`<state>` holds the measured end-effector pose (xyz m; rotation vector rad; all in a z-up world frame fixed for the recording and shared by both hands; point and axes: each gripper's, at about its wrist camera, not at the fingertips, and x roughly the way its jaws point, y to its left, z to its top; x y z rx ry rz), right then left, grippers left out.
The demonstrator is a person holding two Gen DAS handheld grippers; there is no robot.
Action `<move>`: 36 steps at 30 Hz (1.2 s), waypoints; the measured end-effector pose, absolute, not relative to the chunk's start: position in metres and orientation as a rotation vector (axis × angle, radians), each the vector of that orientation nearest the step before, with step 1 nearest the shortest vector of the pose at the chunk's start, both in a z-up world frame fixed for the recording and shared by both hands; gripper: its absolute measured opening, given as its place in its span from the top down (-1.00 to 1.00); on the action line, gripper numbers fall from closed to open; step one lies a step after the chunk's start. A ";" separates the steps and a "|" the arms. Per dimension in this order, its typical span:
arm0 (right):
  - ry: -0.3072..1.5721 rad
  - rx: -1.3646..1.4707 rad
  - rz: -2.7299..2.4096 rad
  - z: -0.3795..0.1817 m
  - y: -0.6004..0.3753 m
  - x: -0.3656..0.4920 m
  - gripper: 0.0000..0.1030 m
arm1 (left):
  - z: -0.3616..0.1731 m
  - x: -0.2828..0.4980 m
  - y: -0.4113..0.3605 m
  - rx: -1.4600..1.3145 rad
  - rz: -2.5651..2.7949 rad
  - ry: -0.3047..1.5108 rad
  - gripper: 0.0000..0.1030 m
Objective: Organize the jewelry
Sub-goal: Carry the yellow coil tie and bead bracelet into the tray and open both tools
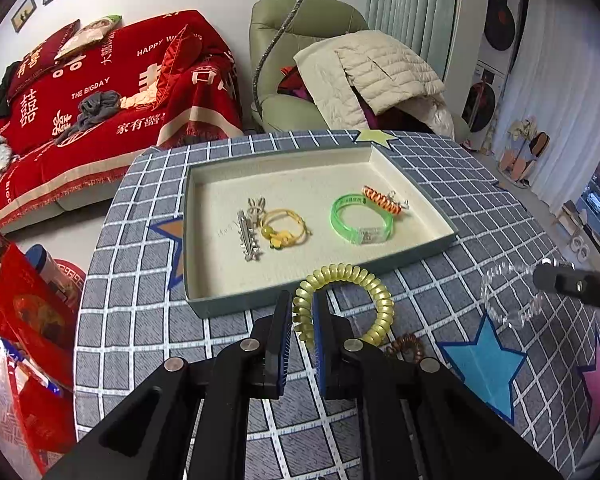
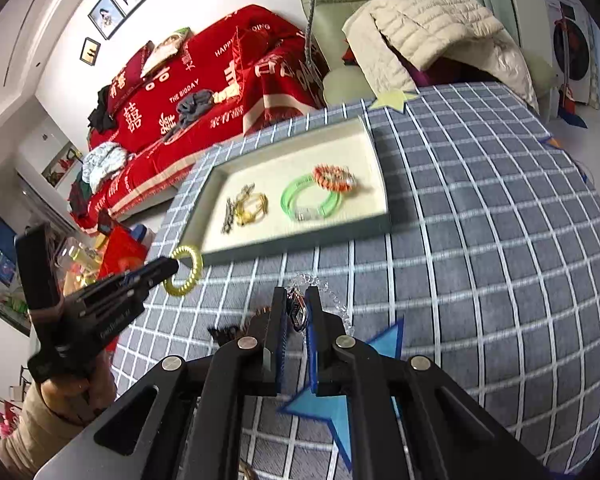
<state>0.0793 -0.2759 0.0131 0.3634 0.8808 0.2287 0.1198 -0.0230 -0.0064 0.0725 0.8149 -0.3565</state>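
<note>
My left gripper (image 1: pixel 302 307) is shut on a yellow spiral hair tie (image 1: pixel 364 280), held above the checked tablecloth just in front of the tray (image 1: pixel 236 304); it also shows in the right wrist view (image 2: pixel 188 270). My right gripper (image 2: pixel 297 300) is shut on a clear beaded bracelet (image 2: pixel 332 300), seen from the left wrist view (image 1: pixel 508 296) at the right. The tray holds a silver hair clip (image 1: pixel 247 236), a yellow bracelet (image 1: pixel 284 226), a green bangle (image 1: pixel 360 220) and an orange braided bracelet (image 1: pixel 382 199).
A brown spiral hair tie (image 1: pixel 406 348) lies on the tablecloth by my left gripper. A red sofa (image 1: pixel 100 92) and a green armchair (image 1: pixel 284 40) with coats stand beyond the table. Red bags (image 1: pixel 32 320) sit at the left edge.
</note>
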 end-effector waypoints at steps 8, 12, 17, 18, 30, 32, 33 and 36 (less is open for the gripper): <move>0.846 0.371 0.269 0.036 -0.272 0.115 0.82 | 0.011 0.139 -0.023 0.082 -0.338 0.790 0.38; 0.835 0.359 0.285 0.046 -0.267 0.135 0.82 | 0.021 0.152 -0.025 0.087 -0.328 0.775 0.38; 0.833 0.352 0.297 0.054 -0.262 0.162 0.82 | 0.032 0.172 -0.028 0.105 -0.312 0.761 0.38; 0.831 0.352 0.300 0.055 -0.262 0.166 0.82 | 0.033 0.176 -0.029 0.103 -0.312 0.761 0.38; 0.807 0.371 0.326 0.064 -0.259 0.223 0.82 | 0.036 0.234 -0.038 0.116 -0.263 0.776 0.38; 0.814 0.380 0.333 0.058 -0.257 0.232 0.82 | 0.029 0.242 -0.038 0.109 -0.255 0.789 0.38; 0.821 0.385 0.335 0.053 -0.255 0.238 0.82 | 0.024 0.248 -0.038 0.105 -0.250 0.800 0.38; 0.840 0.393 0.344 0.038 -0.248 0.253 0.82 | 0.006 0.262 -0.038 0.083 -0.236 0.831 0.38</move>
